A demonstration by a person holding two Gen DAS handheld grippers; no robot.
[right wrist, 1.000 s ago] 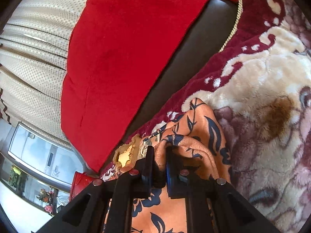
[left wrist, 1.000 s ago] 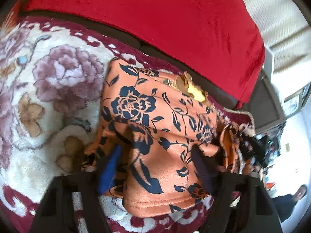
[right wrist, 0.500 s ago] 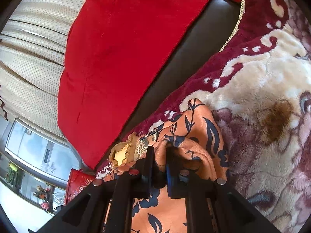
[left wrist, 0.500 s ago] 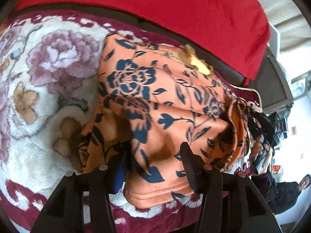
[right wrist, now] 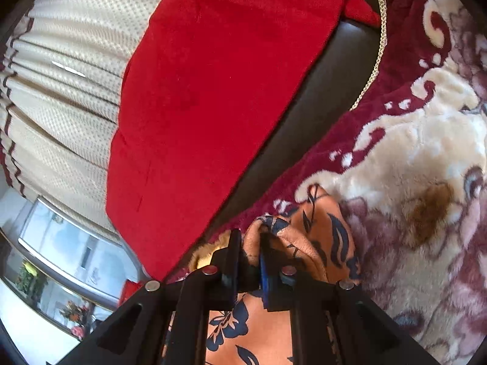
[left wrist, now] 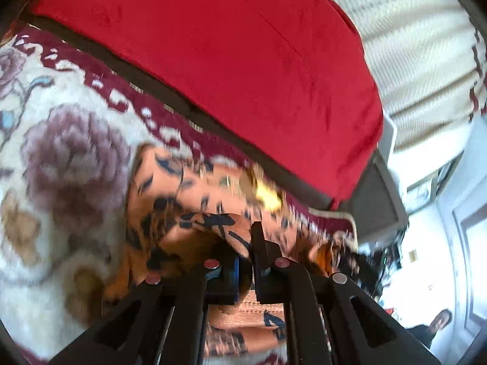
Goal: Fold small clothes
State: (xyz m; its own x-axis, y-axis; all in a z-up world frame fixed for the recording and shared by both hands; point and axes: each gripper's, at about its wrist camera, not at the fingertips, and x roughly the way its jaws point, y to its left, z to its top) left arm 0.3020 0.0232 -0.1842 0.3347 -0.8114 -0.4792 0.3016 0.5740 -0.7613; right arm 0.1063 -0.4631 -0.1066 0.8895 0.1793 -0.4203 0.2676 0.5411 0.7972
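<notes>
No brand, label or legible writing shows in either view.

Left wrist view is motion-blurred. The left gripper (left wrist: pixel 245 261) has its jaws drawn nearly together, having just closed, with a fold of the orange garment with dark blue floral print (left wrist: pixel 170 200) pinched between them; cloth bulges above the tips and a hemmed edge hangs out below the jaws. A small gold-yellow patch (left wrist: pixel 264 194) on the garment's far side is too smeared to identify. The garment lies on the plush cream blanket with mauve roses and a maroon border (left wrist: pixel 70 158).

Right wrist view is sharper. The right gripper (right wrist: pixel 248 261) also stands almost closed, its fingers clamping a bunched corner of the same garment (right wrist: pixel 316 240); the cloth wraps over the tips, so the exact pad contact is hidden. More of the garment runs under the gripper body and is cut off at the bottom edge.

Beyond the blanket's border lies a strip of dark brown smooth surface (right wrist: pixel 322 97), then a large red plush cushion (right wrist: pixel 213 91) standing against it. Behind that hang cream dotted curtains with maroon stripes (right wrist: pixel 67 97).

In the left wrist view, bottom right, a person in dark clothing (left wrist: pixel 429 328) is partly visible, cropped by the lens rim. The bright room area around it is overexposed and indistinct.

Open blanket lies to the left of the garment in the left view, and to its right in the right view.
</notes>
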